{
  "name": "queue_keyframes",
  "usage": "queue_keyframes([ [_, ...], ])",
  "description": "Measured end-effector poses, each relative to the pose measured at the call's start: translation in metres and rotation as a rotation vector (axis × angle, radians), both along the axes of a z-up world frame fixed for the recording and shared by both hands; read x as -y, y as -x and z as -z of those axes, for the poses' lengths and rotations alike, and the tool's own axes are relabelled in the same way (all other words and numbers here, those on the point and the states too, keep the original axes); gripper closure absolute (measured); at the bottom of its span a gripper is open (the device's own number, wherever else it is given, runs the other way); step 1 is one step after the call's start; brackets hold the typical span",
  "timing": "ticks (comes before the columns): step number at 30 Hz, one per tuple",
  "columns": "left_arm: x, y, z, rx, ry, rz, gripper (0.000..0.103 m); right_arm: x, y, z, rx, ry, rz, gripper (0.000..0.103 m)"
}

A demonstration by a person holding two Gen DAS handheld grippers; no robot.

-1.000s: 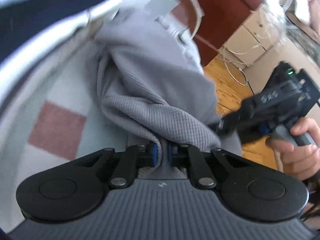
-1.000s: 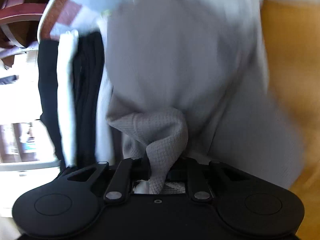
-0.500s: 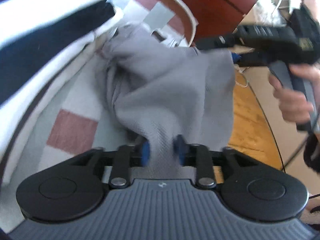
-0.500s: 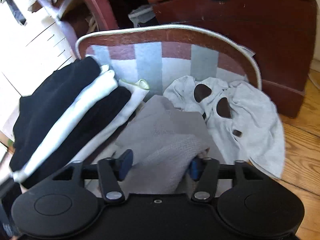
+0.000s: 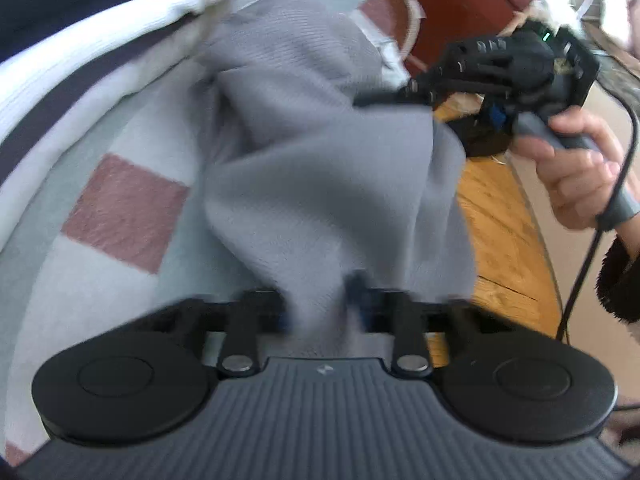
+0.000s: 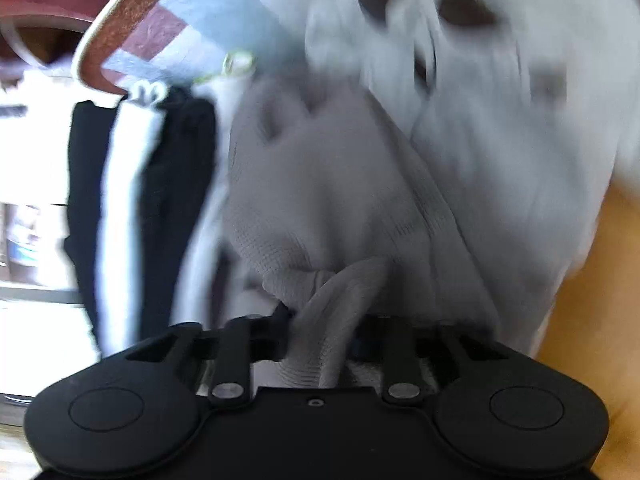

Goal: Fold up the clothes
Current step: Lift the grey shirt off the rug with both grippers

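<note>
Our left gripper [image 5: 320, 308] and right gripper [image 6: 320, 336] are closing on the grey garment [image 5: 320, 168]; bunched folds may slip beside the folded stack [image 6: 132, 200]

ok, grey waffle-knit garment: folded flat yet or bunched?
Bunched. The grey garment hangs in creases between the left gripper and right gripper, both closing on gathered cloth.
</note>
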State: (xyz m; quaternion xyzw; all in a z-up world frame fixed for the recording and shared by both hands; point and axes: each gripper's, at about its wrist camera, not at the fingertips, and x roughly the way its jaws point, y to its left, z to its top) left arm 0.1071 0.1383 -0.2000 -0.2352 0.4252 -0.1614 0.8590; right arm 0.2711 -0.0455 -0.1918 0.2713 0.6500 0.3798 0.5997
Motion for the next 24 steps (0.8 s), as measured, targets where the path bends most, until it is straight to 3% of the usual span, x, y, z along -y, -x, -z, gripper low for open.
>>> queue_keyframes([
  [4,-0.001,-0.002,-0.007,0.02,0.062,0.006,0.097,0.006,0.045,0.022,-0.125,-0.064,-0.023,0.088],
  [7,-0.003,0.007,-0.018,0.055,0.065,0.033,0.097,0.022,0.069,0.032,-0.195,-0.185,0.09,0.088],
  [11,0.002,0.018,-0.052,0.148,-0.002,0.08,0.097,0.026,0.089,0.017,-0.22,-0.316,0.119,0.088],
  [17,0.011,0.049,-0.13,0.368,-0.145,0.131,0.097,-0.006,0.103,-0.062,-0.066,-0.436,-0.032,0.088],
  [21,-0.003,0.074,-0.177,0.478,-0.183,0.087,0.097,-0.03,0.118,-0.122,0.027,-0.518,-0.121,0.088],
  [24,-0.007,0.098,-0.217,0.539,-0.301,0.034,0.097,-0.057,0.13,-0.165,0.106,-0.549,-0.199,0.088],
])
